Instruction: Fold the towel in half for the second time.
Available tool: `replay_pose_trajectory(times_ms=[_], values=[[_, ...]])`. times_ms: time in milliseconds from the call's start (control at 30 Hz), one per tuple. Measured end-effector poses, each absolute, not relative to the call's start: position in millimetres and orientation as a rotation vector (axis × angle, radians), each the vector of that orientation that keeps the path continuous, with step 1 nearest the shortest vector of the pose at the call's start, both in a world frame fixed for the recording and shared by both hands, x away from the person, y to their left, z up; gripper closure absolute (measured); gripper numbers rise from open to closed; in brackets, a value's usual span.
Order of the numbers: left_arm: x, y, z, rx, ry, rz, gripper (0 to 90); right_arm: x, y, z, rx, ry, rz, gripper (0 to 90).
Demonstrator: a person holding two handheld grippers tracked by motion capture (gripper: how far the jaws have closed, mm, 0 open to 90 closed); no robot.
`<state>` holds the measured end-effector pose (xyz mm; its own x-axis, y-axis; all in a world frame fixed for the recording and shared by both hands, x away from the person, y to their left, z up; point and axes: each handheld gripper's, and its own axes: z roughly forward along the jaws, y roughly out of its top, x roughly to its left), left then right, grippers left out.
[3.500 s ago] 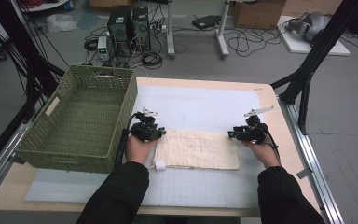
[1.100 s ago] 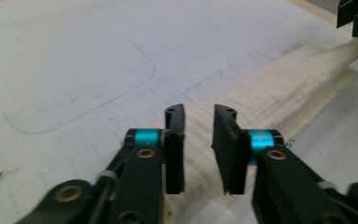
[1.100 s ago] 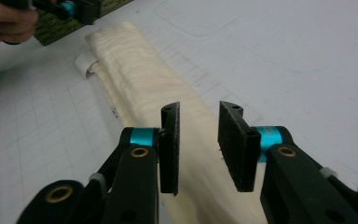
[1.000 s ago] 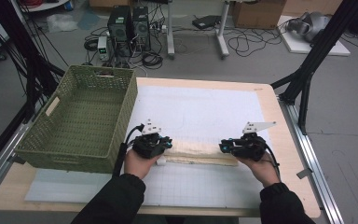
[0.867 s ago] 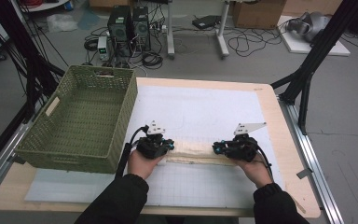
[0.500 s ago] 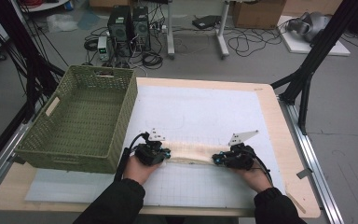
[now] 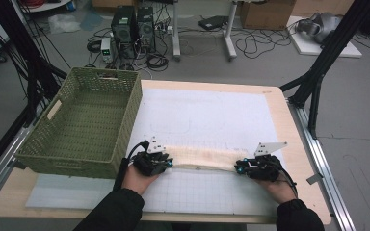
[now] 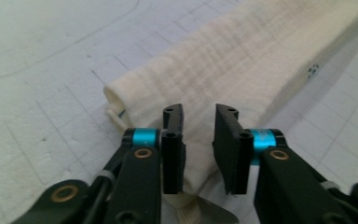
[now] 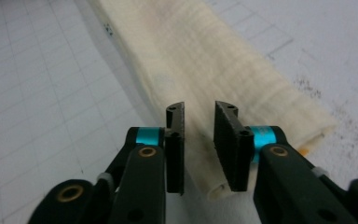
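Cream cloth (image 7: 203, 158), folded into a long narrow band, lies flat on the white grid mat (image 7: 207, 115), just right of the green wicker basket's (image 7: 84, 127) near corner. The left gripper (image 7: 166, 164) sits at the band's end nearest the basket and the right gripper (image 7: 238, 167) at the far end, each held low over the mat by a hand in a dark sleeve.

In the left gripper view the jaws stand a little apart, having just been opening, with the folded edge of the cloth (image 8: 242, 65) in the gap between them and the pads not pressing on it. The right gripper view shows the same: jaws slightly parted after just opening, the cloth's (image 9: 214, 60) near edge lying between and beneath them, not pinched. These close views also show the crinkled weave, the layered fold at each end, and a small dark print on the fabric, which the high view is too far off to give.

From above, the mat covers most of a pale wooden table (image 7: 289, 130). Beyond the basket, the grey floor holds computer towers (image 7: 132, 24), tangled cables and black stand legs.
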<state>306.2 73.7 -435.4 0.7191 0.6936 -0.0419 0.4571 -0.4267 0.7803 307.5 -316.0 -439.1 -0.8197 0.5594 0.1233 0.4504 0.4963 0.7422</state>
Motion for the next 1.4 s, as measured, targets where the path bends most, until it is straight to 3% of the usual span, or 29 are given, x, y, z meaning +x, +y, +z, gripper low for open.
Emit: replay_pose_trajectory(times_ms=[133,500,1100,1400], values=[[310,72,-430,2.086,0.857,0.407,62.4,312,-314,-428,0.865,2.525,1.233,63.3],[313,73,-440,2.138,0.881,0.371,60.2,321,-311,-442,0.872,2.556,1.124,52.6],[307,74,-445,2.116,0.847,0.421,58.2,316,-312,-446,0.882,2.515,1.157,50.6],[304,75,-439,2.079,0.824,0.429,50.8,308,-313,-438,0.926,2.457,1.231,40.4]])
